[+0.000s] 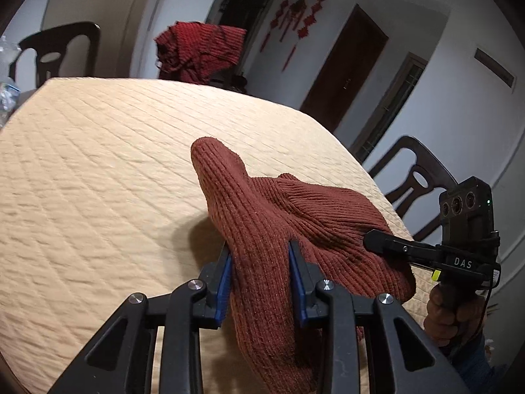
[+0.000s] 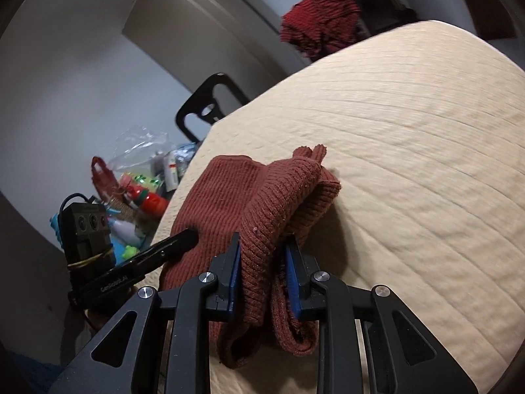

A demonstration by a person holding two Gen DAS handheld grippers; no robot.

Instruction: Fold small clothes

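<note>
A rust-brown ribbed knit garment (image 1: 295, 216) lies bunched over the near part of a table with a beige quilted cover (image 1: 98, 170). My left gripper (image 1: 261, 256) is shut on a fold of it, the cloth pinched between the blue pads. My right gripper (image 1: 377, 239) comes in from the right and grips the garment's right side. In the right wrist view the right gripper (image 2: 262, 246) is shut on doubled layers of the garment (image 2: 262, 190), and the left gripper (image 2: 187, 238) touches its left edge. The cloth hangs down below both jaws.
A dark red ribbed garment (image 1: 200, 51) is draped over a chair at the far side (image 2: 320, 19). Dark wooden chairs (image 1: 416, 177) stand around the table. A pile of bags and toys (image 2: 141, 190) sits off the table's left edge.
</note>
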